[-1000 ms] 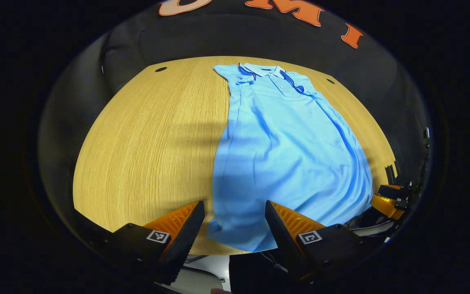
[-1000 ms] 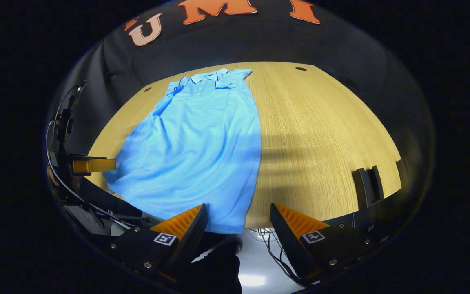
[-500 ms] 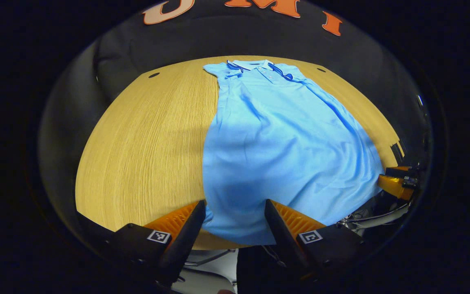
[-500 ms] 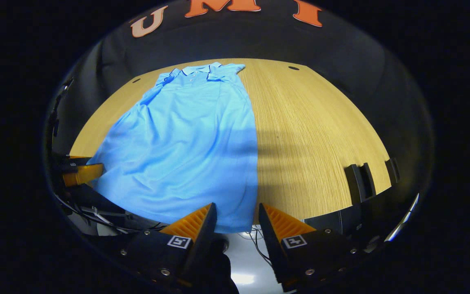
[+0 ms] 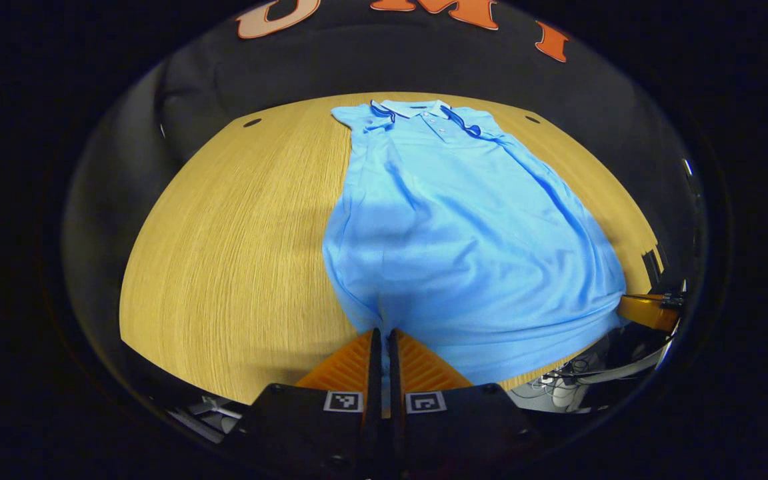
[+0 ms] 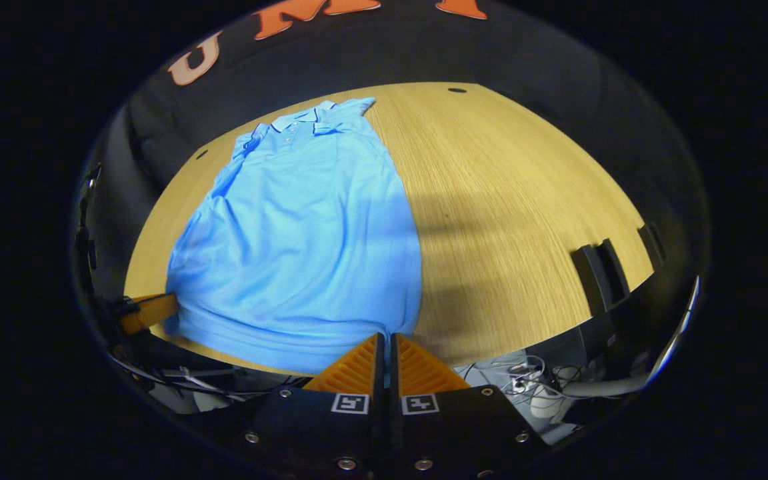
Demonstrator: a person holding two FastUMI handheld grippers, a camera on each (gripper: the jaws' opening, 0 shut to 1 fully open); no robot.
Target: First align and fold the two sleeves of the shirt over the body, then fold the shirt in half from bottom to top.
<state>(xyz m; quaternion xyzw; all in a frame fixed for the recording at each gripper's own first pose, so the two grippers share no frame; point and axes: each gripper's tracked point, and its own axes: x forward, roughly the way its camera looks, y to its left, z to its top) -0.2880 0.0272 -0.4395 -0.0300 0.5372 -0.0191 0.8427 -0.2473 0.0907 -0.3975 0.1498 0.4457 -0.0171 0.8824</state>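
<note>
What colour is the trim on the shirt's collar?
Dark navy trim on the light blue shirt; it shows best in the left gripper view.

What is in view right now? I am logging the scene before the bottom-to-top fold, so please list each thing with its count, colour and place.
light blue polo shirt: 1, light blue with darker collar trim, flat on the table, sleeves folded in, collar at the far end, hem at the near edge.
pale wooden table: 1, light wood, under the shirt.
round holes in the tabletop: 2 in the left gripper view, dark, at the far corners.
black slotted stands: 2, black, at the table's right edge in the right gripper view.
cables: several, dark and white, below the near table edge.
left gripper: 1, shut on the hem's left corner.
right gripper: 1, shut on the hem's right corner.
</note>
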